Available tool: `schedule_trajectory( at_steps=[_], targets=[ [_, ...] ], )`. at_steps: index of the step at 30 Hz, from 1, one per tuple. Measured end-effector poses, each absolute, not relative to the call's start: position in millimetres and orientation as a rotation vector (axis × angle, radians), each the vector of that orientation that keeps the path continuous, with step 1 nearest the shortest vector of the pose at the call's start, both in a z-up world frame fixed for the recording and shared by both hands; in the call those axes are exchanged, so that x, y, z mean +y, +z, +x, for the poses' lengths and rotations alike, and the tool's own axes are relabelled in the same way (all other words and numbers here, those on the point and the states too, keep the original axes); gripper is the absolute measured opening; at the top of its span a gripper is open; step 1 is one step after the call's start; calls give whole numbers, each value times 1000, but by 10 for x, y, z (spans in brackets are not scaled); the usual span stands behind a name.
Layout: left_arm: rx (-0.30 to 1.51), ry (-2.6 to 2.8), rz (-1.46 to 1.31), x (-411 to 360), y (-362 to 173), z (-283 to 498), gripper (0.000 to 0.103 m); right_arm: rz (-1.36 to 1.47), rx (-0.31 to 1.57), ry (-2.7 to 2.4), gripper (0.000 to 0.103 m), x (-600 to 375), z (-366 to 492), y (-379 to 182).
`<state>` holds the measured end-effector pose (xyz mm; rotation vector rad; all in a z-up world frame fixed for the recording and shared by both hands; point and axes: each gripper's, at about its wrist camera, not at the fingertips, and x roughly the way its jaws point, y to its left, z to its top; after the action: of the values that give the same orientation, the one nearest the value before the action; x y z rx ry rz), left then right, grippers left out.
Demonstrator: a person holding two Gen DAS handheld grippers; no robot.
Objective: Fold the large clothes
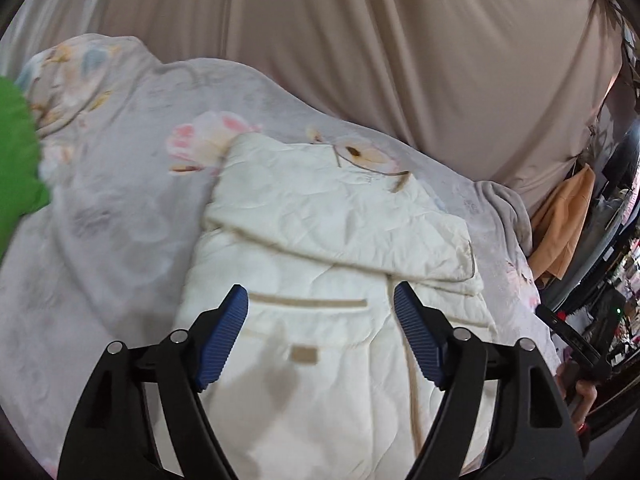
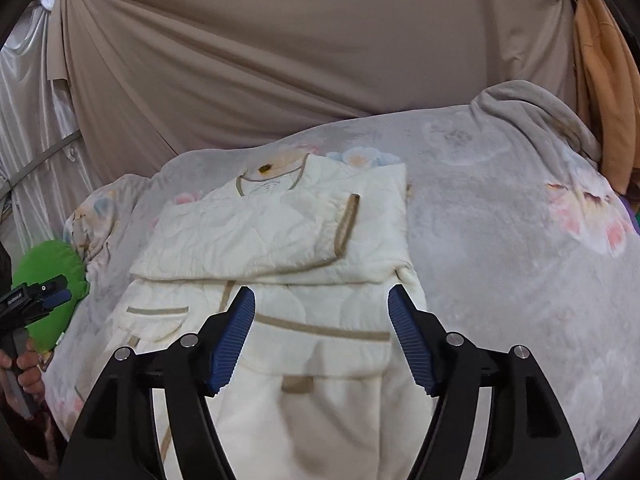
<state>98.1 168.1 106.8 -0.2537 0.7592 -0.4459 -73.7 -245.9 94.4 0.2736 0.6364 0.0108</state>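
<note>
Fingers [image 1: 416, 344] of both grippers spread, released, over the cream jacket [image 1: 328, 240]; only the right view shows its collar [image 2: 268, 186].

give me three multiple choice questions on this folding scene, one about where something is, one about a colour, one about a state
1. Where does the cream quilted garment lie?
A. on the floral blanket
B. hanging on the beige curtain
C. on a bare wooden floor

2. What colour are the pads on the left gripper?
A. red
B. blue
C. yellow

3. How do the jaws of the right gripper stand?
A. shut on a sleeve
B. shut on nothing
C. open, holding nothing

Answers:
1 A, the garment lies spread on the flowered blanket, in front of the curtain.
2 B, both ribbed pads are blue on black fingers.
3 C, a wide gap shows between the fingertips, with no cloth pinched between them.
</note>
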Motion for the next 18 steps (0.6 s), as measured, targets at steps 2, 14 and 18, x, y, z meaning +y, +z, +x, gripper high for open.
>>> schedule_trajectory(
  at_steps=[2, 14, 18],
  targets=[
    [800, -469, -278, 1605, 985, 1202, 73, 302, 655, 19, 68, -2428, -473, 893],
    [1027, -321, -505, 1792, 71, 2300, 73, 492, 847, -7, 68, -2568, 646, 193],
    [1007, -345, -527, 1842, 16, 2309, 73, 504, 875, 21, 57, -2444, 832, 121]
  ],
)
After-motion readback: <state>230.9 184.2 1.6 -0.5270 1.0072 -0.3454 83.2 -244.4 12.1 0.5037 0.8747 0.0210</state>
